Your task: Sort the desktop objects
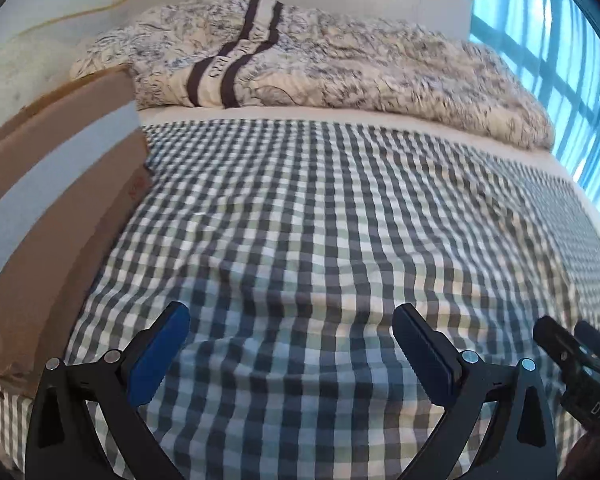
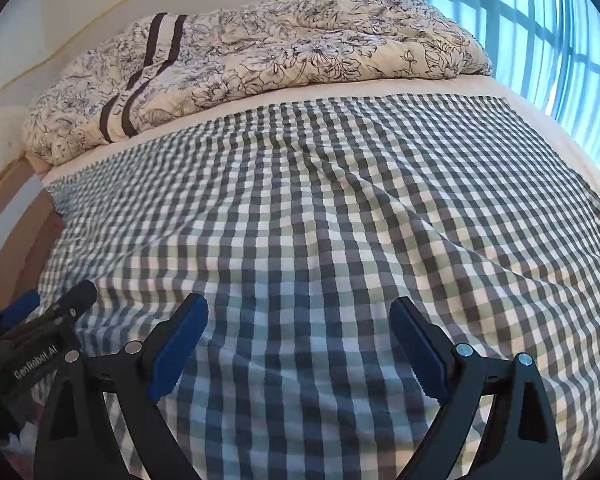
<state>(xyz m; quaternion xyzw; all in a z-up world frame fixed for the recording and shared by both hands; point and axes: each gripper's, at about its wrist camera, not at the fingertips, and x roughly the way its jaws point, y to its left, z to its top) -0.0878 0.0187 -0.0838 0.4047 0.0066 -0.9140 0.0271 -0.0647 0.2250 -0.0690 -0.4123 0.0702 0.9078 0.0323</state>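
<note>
"GenRobot.AI" on left gripper point(image 2: 40, 360) body, quilt point(image 2: 236, 80) lettering illegible

Checked sheet point(image 2: 320, 208) open ahead; cardboard box point(image 1: 60, 208) blocks left, bunched quilt point(image 2: 260, 64) far end

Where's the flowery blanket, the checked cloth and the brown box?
Flowery blanket point(image 2: 284, 40), right wrist view, on its crumpled middle.
Checked cloth point(image 2: 320, 208), right wrist view, on a bare stretch of it.
Brown box point(image 1: 60, 216), left wrist view, on its cardboard side.
</note>
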